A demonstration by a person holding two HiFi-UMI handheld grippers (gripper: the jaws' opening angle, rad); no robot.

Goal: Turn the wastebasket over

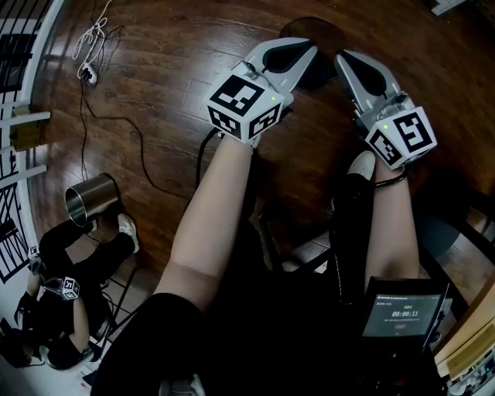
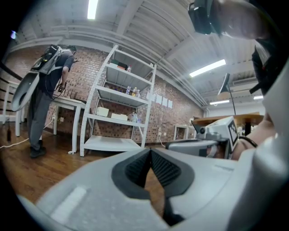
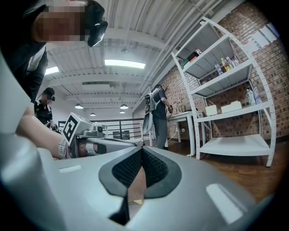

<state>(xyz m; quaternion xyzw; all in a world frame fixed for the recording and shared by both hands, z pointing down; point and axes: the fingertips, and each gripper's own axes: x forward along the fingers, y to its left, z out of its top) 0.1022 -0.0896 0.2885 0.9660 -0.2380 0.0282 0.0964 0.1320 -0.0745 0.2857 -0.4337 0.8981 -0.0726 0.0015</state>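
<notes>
Fingers [image 2: 135, 170] of the left gripper [image 2: 150, 152] and right gripper [image 3: 141, 151] are clenched, empty. What seems the wastebasket [image 1: 319, 29], dark and round, sits on the floor [image 1: 170, 69] just beyond them. Best to open both wide, take opposite rim sides, then tip evenly.

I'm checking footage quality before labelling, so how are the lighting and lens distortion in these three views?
Head view: dim, lower half nearly black, soft sheen on the wood floor. Left gripper view: fisheye bows the white shelving, and the ceiling strip light blows out. Right gripper view: same bowing, bright ceiling lights.
</notes>
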